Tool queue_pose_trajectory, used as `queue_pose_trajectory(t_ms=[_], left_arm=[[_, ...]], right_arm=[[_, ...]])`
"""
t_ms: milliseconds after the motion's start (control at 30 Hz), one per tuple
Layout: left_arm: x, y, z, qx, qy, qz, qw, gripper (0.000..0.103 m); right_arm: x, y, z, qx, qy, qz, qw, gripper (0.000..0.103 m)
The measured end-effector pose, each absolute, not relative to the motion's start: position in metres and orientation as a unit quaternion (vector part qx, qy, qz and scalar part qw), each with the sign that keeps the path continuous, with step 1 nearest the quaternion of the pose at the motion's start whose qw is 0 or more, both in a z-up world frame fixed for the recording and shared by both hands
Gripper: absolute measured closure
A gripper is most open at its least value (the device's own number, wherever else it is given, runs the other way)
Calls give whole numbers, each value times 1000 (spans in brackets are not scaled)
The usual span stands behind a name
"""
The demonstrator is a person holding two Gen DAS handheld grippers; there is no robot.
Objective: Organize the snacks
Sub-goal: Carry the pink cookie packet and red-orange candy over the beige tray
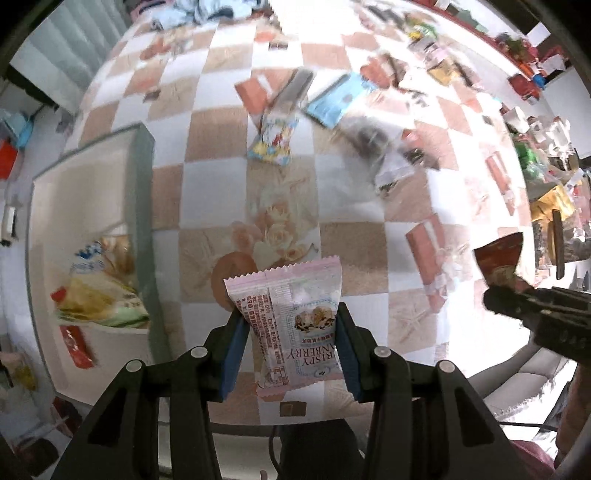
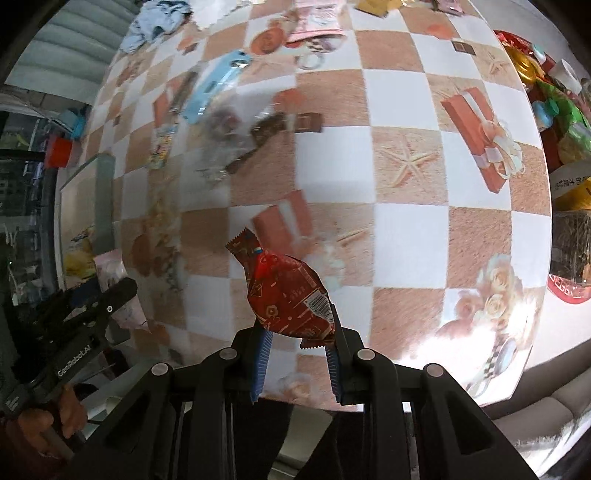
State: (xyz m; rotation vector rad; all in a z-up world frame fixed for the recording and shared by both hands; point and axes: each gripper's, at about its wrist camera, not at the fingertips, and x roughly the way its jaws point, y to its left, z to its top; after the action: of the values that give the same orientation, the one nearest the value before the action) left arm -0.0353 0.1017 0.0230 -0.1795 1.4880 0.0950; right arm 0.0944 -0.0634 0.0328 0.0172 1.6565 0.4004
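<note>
Pink snack packet [image 1: 291, 321], "CRISPY …NBERRY"

A checkered tablecloth [image 1: 221, 155] covers the table in white and tan squares, printed with roses [image 1: 275, 225], starfish [image 2: 406, 162] and red gift boxes tied with ribbon [image 2: 480, 136]. At the far left end of the table lies a crumpled pale blue cloth [image 2: 155, 18]. Off the table's left side, blurred, sit a red object [image 1: 9, 158] and a light blue one [image 1: 22, 127] on the floor. At the near right, below the table's edge, shows a pale grey cushioned seat [image 2: 546, 417].
</note>
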Motion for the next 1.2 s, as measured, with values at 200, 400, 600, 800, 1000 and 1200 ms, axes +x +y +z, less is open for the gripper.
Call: queue_pose_trajectory(t_ms=[200,400,600,800,1000,1200], left_arm=[[-43,112,31,-91,654,51,749,54],[-49,140,34,-101,634,69,763,54],[-59,168,43,-114,620,90,771,54],[-72,195,47,-139,610,116,771,54],[-80,216,50,-158,599,138,773,54],[-87,233,52,-178,590,155,772,54]], right_arm=[[86,-40,47,-16,724,192,663,75],[90,-16,55,-31,712,203,671,75],[87,13,60,-43,702,219,676,75],[85,41,68,-70,691,238,679,75],[85,65,72,-94,685,254,677,75],[84,89,78,-122,676,273,673,75]])
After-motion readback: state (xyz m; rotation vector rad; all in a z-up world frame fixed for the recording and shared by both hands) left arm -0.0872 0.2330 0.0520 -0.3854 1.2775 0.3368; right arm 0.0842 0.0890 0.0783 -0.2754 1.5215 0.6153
